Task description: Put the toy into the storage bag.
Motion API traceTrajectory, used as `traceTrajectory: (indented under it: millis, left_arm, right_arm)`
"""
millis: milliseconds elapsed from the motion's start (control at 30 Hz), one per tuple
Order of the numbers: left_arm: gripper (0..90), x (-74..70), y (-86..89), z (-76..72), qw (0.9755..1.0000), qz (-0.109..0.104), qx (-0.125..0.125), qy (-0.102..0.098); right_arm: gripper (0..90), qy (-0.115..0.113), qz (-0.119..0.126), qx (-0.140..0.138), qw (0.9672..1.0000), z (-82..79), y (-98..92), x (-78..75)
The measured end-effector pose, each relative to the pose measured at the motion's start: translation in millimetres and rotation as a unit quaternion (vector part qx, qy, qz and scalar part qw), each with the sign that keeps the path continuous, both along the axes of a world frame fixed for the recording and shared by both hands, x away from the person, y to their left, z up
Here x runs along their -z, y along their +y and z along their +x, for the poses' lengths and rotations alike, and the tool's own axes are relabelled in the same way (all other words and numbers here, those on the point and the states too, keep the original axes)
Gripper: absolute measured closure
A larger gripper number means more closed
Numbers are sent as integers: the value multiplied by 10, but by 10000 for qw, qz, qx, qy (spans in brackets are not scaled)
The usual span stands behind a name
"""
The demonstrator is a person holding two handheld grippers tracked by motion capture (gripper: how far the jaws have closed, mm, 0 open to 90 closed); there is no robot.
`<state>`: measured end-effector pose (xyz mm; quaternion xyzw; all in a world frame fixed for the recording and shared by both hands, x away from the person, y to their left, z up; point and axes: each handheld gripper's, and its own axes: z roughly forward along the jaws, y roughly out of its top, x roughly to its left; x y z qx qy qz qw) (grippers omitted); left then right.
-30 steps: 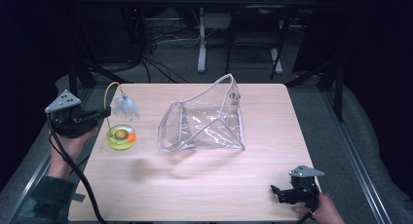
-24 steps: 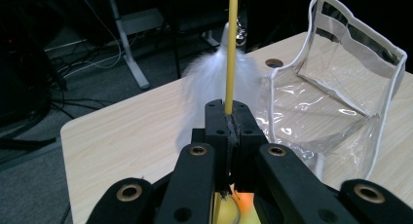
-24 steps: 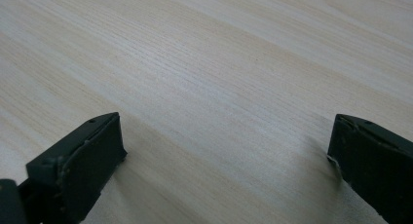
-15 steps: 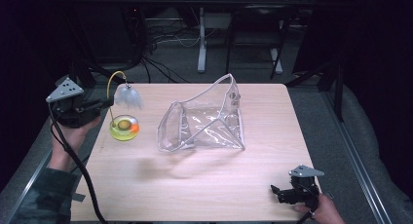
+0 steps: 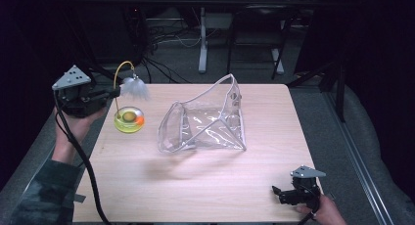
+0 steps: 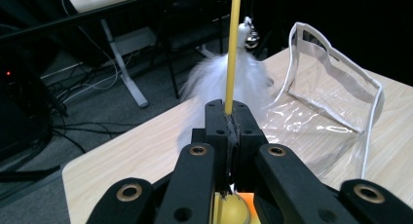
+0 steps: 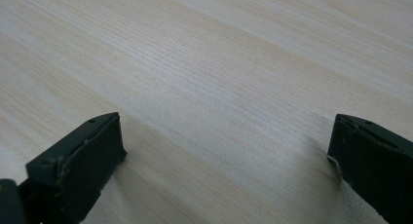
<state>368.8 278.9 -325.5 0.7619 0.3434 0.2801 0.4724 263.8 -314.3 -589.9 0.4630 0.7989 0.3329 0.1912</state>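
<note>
A cat toy has a round yellow base with an orange ball in it, a thin yellow wand and a white feather tuft. My left gripper is shut on the wand at the table's left edge, and the base hangs under it. In the left gripper view the wand rises from between my closed jaws, with the feather behind it. A clear plastic pouch lies mid-table with its mouth open. My right gripper rests open at the front right, over bare wood.
The light wooden table has its front edge close to my right hand. Beyond its far edge are a desk leg and loose cables on the floor. Dark space lies on both sides.
My left gripper has risen and shifted a little right and away, carrying the toy; its yellow base went up with it. The right gripper and pouch stayed put.
</note>
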Motion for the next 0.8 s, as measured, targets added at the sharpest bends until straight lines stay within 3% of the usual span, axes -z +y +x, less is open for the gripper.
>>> traceTrajectory:
  millis: [633, 800]
  left_arm:
    - [883, -277, -393, 185, 9985, 11, 528, -131]
    - [883, -310, -525, 235, 9976, 95, 679, -122]
  right_arm:
    - [0, 9, 5, -3, 10000, 0, 0, -1]
    - [0, 2, 0, -6, 10000, 0, -1, 0]
